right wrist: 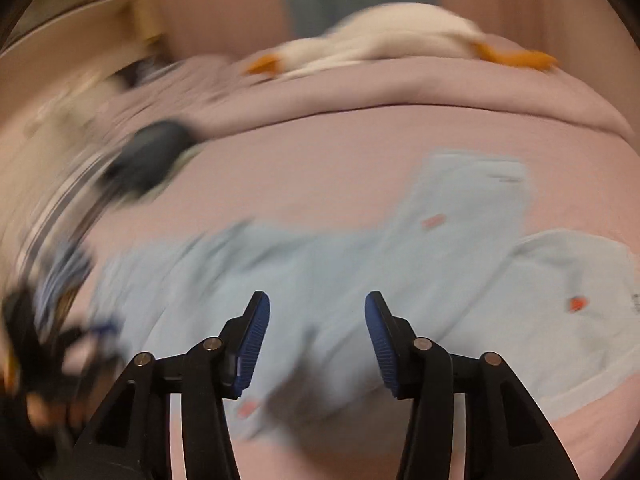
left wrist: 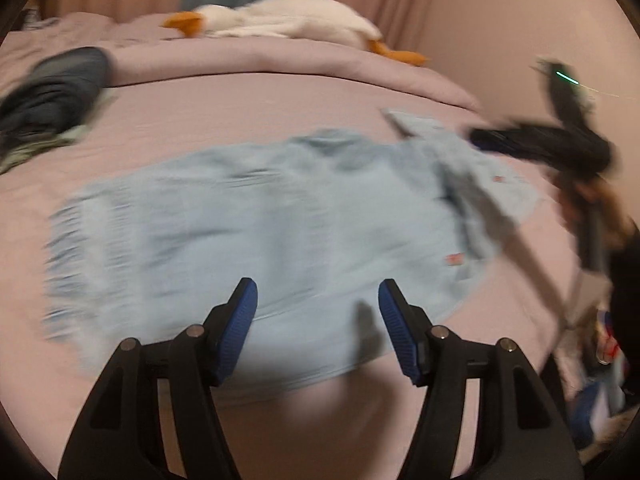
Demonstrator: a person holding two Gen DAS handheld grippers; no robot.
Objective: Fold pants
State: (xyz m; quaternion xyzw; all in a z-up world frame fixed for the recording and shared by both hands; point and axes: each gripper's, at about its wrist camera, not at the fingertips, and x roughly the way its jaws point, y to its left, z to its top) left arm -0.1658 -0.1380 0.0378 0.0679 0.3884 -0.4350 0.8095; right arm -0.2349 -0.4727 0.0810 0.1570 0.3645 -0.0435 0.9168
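Observation:
Light blue pants [left wrist: 256, 232] lie spread across the pink bed, blurred by motion, with small red marks on the cloth. My left gripper [left wrist: 318, 312] is open and empty, just above the near edge of the pants. The right gripper shows in the left wrist view [left wrist: 532, 140] at the far right, over the waist end. In the right wrist view the pants [right wrist: 460, 272] lie below and ahead, waist parts to the right. My right gripper [right wrist: 317, 328] is open and empty above the pants' middle.
A white plush goose [left wrist: 288, 20] with orange beak and feet lies on the folded pink duvet [left wrist: 240, 60] at the back. A dark pile of clothes [left wrist: 52, 96] lies at the far left. Curtains hang behind. Clutter sits off the bed's right edge [left wrist: 600, 344].

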